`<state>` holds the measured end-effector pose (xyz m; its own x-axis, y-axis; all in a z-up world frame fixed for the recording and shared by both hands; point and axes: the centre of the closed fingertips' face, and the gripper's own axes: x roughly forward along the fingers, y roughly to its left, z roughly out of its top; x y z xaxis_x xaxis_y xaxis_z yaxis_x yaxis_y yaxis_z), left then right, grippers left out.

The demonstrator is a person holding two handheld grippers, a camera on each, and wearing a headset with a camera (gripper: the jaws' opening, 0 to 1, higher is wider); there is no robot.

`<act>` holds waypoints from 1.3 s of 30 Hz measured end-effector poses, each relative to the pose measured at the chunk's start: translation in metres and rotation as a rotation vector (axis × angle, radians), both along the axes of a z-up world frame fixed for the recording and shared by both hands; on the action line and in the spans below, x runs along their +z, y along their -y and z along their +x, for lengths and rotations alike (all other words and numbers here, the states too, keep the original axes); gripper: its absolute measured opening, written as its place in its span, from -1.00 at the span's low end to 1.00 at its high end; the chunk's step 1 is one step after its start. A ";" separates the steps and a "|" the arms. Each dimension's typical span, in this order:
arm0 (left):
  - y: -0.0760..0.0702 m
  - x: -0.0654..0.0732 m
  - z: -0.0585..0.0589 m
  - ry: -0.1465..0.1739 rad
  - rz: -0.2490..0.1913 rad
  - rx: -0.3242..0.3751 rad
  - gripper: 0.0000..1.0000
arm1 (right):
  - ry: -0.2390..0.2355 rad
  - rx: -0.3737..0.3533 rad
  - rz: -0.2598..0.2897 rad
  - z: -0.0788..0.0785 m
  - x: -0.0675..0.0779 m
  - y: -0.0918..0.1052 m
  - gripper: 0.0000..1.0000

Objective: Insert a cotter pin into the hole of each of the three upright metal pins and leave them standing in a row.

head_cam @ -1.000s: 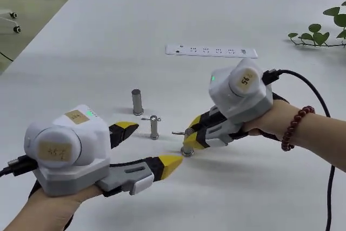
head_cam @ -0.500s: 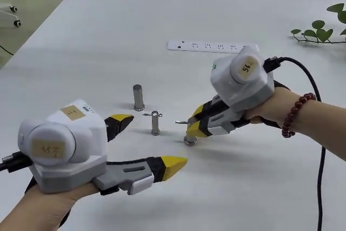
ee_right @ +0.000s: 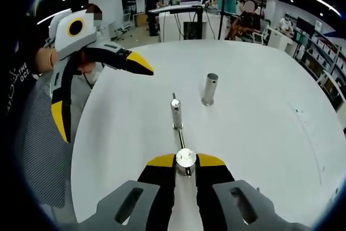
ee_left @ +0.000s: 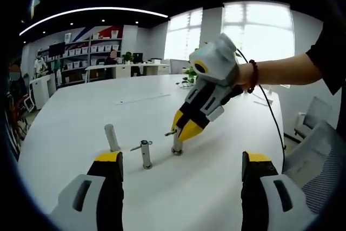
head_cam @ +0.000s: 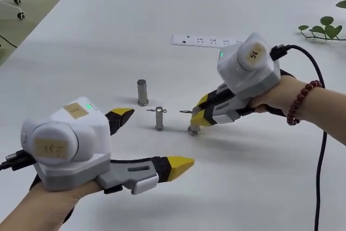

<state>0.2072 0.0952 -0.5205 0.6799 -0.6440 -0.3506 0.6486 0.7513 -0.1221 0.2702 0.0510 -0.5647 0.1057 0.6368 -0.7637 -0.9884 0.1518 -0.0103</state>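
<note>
Head view: my right tool point(head_cam: 198, 116), angled down from the right, is clamped on the top of the near pin point(head_cam: 193, 129), with a cotter point(head_cam: 185, 111) jutting out sideways. My left tool point(head_cam: 151, 140) hovers low with its jaws apart. In a row with the near pin on the bench point(head_cam: 108, 36) stand a cottered pin point(head_cam: 159, 118) and a bare pin point(head_cam: 142, 91).

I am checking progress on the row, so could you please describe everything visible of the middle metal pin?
The middle pin is a short grey metal cylinder standing upright on the white table. A cotter pin passes crosswise through it near the top, sticking out both sides. It stands between the bare pin and the third pin, held by the right gripper; neither gripper touches it.
</note>
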 end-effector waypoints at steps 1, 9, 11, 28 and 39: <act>0.000 -0.001 0.000 -0.003 0.002 0.000 0.80 | -0.001 0.001 -0.001 0.000 0.000 0.000 -0.84; 0.001 -0.004 -0.001 -0.011 0.005 -0.004 0.79 | -0.015 0.018 -0.007 -0.001 -0.003 0.000 -0.84; 0.000 -0.004 -0.001 -0.014 0.008 -0.003 0.79 | -0.019 0.016 -0.003 -0.001 -0.003 0.000 -0.84; 0.002 -0.007 -0.002 -0.015 0.023 -0.018 0.85 | -0.028 0.015 0.021 0.000 -0.003 0.000 -0.82; 0.002 -0.007 -0.001 -0.013 0.024 -0.020 0.90 | -0.034 -0.005 0.065 -0.003 0.007 -0.002 -0.61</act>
